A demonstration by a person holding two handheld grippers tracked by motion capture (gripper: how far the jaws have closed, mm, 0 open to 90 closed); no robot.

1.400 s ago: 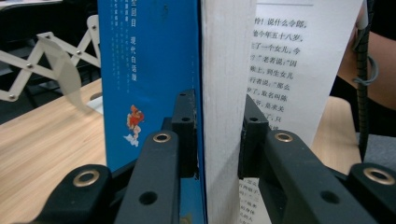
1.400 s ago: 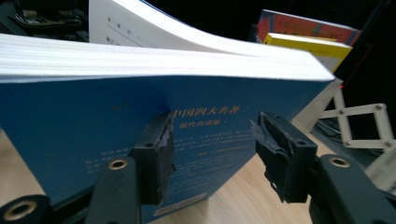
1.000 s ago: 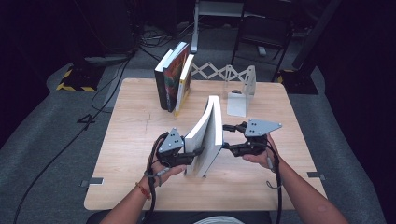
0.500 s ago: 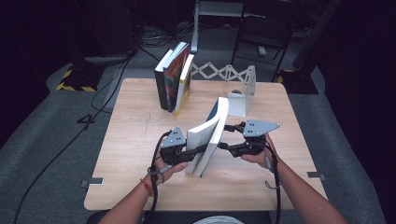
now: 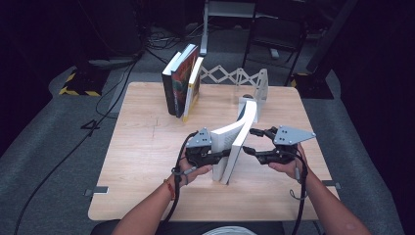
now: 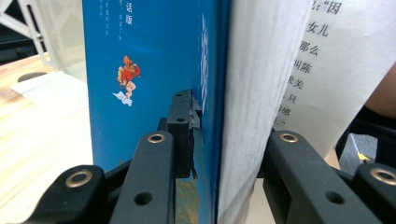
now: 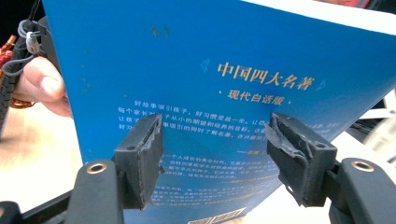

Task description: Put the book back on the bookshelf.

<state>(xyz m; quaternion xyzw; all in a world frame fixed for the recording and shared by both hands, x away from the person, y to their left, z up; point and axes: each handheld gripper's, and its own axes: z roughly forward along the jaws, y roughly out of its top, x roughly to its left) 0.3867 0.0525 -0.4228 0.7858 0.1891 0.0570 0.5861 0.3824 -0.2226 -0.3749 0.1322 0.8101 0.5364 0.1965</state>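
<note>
the blue book (image 5: pixel 234 147) stands upright on the desk (image 5: pixel 147 147), well short of the book row (image 5: pixel 182 85), left gripper (image 6: pixel 224 140) pinching its pages after just closing, right gripper (image 7: pixel 215 154) spread behind it.

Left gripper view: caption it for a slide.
Left claw shut on the blue book, one pad on the cover, the other behind a block of pages.

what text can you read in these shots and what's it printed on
"中国四大名著" in gold on the blue cover of the book.
"现代白话版" in gold just beneath it, same cover.
"话版" at the top of the cover in the left gripper view.
"因", "女儿", "那么", "陈" on the open white page, cut off at the edge.
The small white lines lower on the cover: too small to read.
The books standing at the back: no legible text.
</note>
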